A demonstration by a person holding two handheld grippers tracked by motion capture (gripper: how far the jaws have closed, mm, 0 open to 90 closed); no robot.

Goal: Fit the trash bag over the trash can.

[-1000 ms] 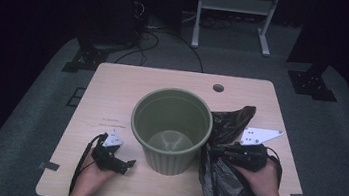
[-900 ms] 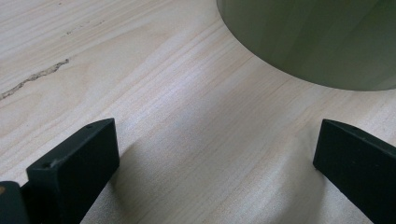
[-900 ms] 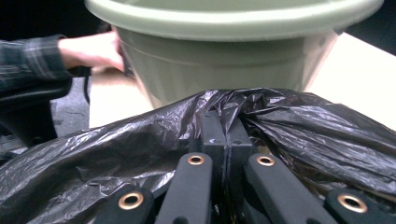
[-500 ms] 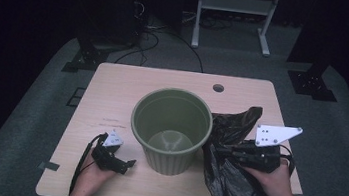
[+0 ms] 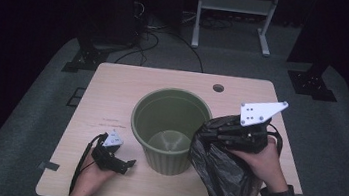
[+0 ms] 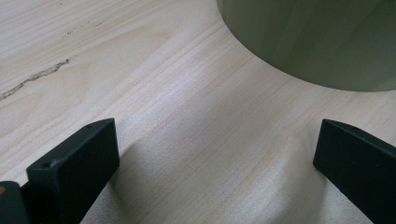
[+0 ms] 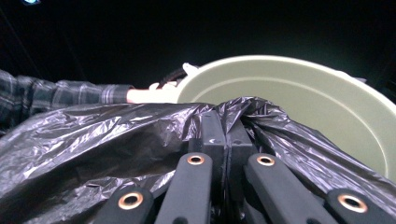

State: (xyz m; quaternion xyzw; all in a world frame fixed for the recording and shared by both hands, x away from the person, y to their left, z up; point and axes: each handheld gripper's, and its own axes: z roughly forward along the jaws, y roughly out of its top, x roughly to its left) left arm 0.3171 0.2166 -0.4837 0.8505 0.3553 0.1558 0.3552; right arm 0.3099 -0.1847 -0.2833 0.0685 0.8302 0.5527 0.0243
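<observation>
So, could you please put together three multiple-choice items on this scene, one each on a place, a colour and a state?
1. Where does the round green plastic bin stand?
A. on the floor
B. on the pale wooden table, between the two hands
C. on a shelf

2. What colour is the crumpled plastic bag?
A. black
B. white
C. blue

3. How are the right tongs?
A. wide open over the bin
B. lying flat on the table
C. shut on the bag

Answers: 1 B, the high view shows it mid-table; 2 A, glossy black film; 3 C, the right gripper view shows film pinched between closed jaws.
</observation>
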